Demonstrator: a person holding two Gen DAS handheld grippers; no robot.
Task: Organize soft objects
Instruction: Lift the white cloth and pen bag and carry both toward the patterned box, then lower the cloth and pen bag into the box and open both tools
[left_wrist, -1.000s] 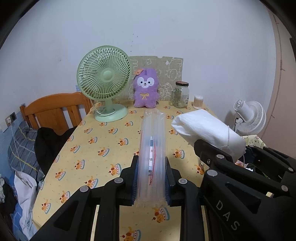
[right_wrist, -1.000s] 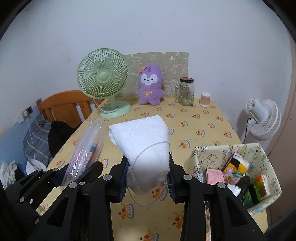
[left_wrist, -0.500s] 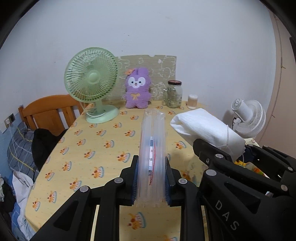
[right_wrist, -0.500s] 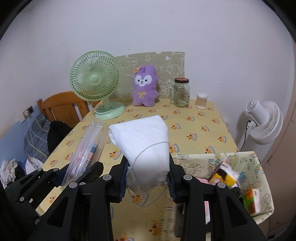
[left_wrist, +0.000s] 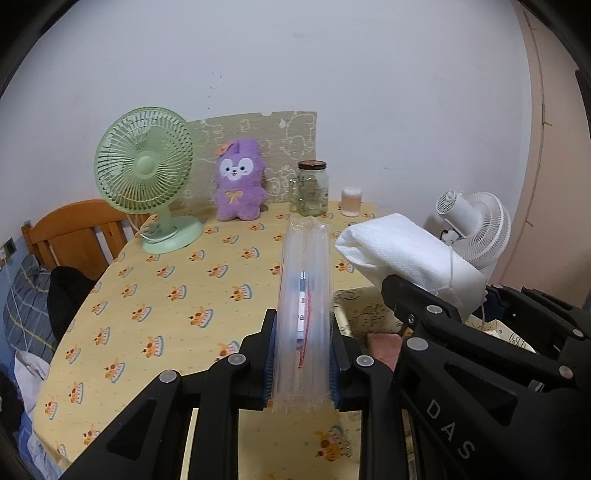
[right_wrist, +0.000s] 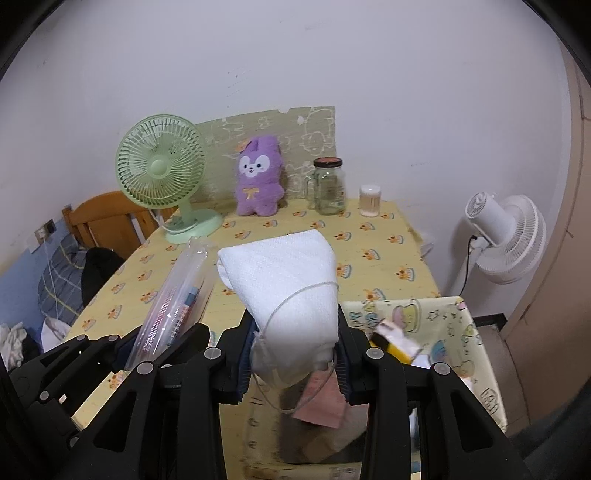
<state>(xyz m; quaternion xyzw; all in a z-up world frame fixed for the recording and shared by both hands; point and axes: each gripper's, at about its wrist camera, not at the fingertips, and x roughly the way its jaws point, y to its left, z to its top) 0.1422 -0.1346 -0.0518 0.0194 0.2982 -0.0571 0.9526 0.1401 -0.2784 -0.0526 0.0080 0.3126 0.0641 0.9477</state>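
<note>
My left gripper (left_wrist: 301, 363) is shut on a clear plastic air-cushion packet (left_wrist: 306, 295) with a red and blue item inside; it sticks forward over the yellow table (left_wrist: 166, 295). The same packet (right_wrist: 173, 299) shows at the left of the right wrist view. My right gripper (right_wrist: 295, 356) is shut on a white folded cloth bundle (right_wrist: 284, 277) with a thin cord looped round it, held above the open fabric basket (right_wrist: 476, 354). The bundle (left_wrist: 410, 254) also appears at the right of the left wrist view. A purple plush toy (left_wrist: 240, 181) sits at the back.
A green desk fan (left_wrist: 147, 177), a glass jar (left_wrist: 313, 188) and a small cup (left_wrist: 351, 201) stand along the table's back edge. A white floor fan (right_wrist: 506, 236) stands right of the table. A wooden chair (left_wrist: 70, 232) with dark clothes is at the left. The basket holds several small packets.
Both grippers have drawn back and to the right with their loads still held; the fan and plush look farther off, and the basket now lies right under the right gripper.
</note>
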